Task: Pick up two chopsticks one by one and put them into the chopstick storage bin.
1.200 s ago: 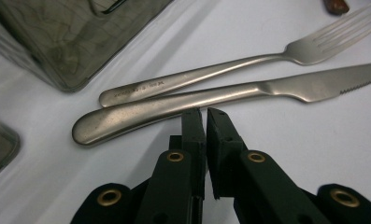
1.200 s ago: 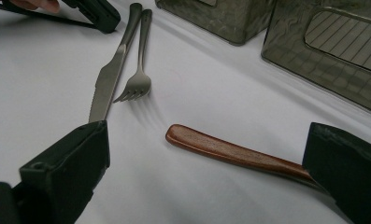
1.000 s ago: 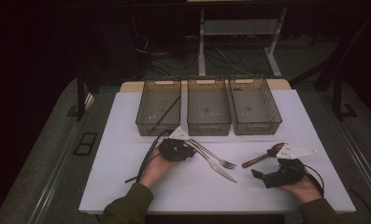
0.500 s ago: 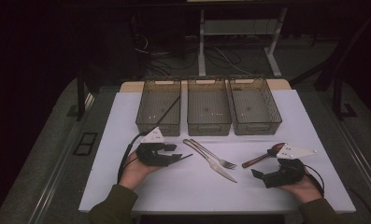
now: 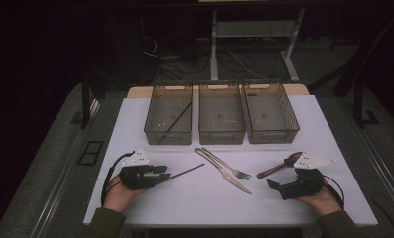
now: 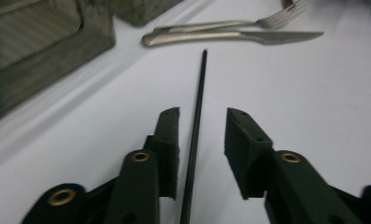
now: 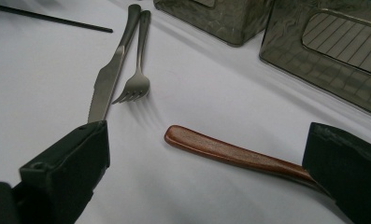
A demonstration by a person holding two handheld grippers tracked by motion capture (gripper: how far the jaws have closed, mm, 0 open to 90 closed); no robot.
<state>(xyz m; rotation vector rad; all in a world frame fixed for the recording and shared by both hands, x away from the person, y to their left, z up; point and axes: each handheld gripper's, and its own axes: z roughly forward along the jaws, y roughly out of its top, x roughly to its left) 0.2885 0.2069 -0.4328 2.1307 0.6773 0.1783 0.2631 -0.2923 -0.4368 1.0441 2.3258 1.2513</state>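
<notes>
My left gripper (image 5: 164, 174) lies at the table's near left, and a black chopstick (image 5: 187, 170) runs from it toward the middle. In the left gripper view the chopstick (image 6: 199, 93) lies between the two jaws of the left gripper (image 6: 202, 114) with a gap on each side. The jaws have just been closing, but the pads are not pressing on it. My right gripper (image 5: 281, 177) rests open at the near right, jaws wide. A wooden-handled spoon (image 5: 274, 169) lies by it; its handle (image 7: 230, 151) reaches under the right jaw.
A fork (image 5: 229, 166) and a knife (image 5: 229, 179) lie side by side mid-table. Three mesh bins stand in a row at the back: left (image 5: 168, 134), middle (image 5: 222, 134), right (image 5: 274, 134). A second chopstick (image 5: 177, 119) lies in the left bin.
My left gripper has drawn back to the left, away from the fork and knife. More of the chopstick now shows ahead of its jaws. The right gripper has stayed put.
</notes>
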